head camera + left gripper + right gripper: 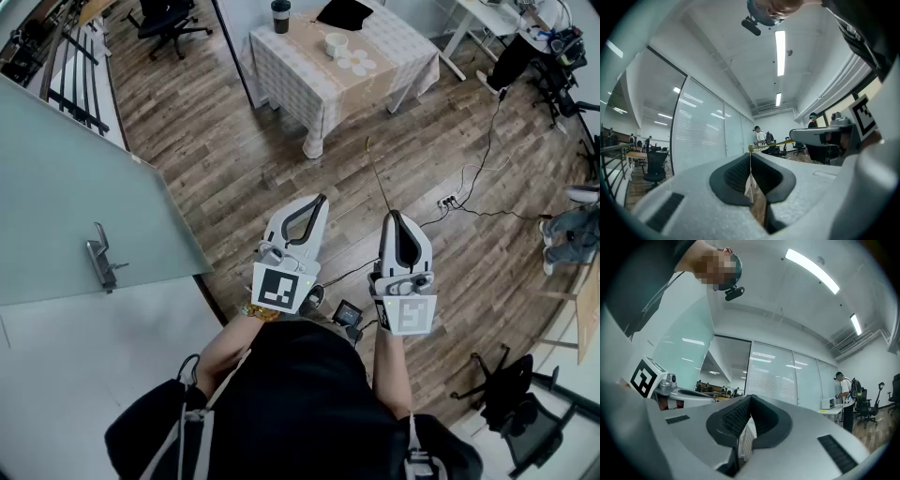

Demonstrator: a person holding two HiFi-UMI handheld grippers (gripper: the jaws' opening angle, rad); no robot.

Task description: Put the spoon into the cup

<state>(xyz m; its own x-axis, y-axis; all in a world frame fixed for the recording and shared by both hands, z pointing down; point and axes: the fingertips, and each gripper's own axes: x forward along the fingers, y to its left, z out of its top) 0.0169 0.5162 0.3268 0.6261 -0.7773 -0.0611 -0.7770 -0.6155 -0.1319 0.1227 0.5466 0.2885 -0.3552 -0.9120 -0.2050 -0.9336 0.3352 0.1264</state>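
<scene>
Right hand-held gripper point(392, 215) waist-high, forward, clamping spoon point(378, 176)

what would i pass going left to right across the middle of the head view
door handle → left gripper → right gripper → power strip → a person's legs at the right edge
</scene>
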